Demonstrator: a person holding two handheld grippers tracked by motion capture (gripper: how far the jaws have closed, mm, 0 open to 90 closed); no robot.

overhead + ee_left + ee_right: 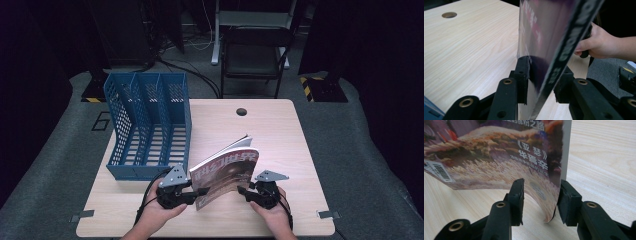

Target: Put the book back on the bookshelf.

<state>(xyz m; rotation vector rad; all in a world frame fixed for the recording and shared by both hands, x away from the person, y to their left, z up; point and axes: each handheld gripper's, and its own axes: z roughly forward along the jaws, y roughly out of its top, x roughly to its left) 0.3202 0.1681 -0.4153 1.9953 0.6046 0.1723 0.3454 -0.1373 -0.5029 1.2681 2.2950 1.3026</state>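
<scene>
Near the table's front edge, a magazine [227,172] stood on its lower edge between my two grippers.

My left gripper [192,192] had its jaws parted around the spine end, one pad just beside the cover, the other clear of it (no squeeze that I could see). My right gripper [243,190] sat equally slack, jaws apart with the curled cover [499,160] between them. Both flanked the magazine on the wooden table [280,145], right of the blue file rack [147,125].

A lab-like recording room: dark curtains, floor cables [192,70], hazard-taped stand bases [320,87], lone wooden table [280,135].
</scene>
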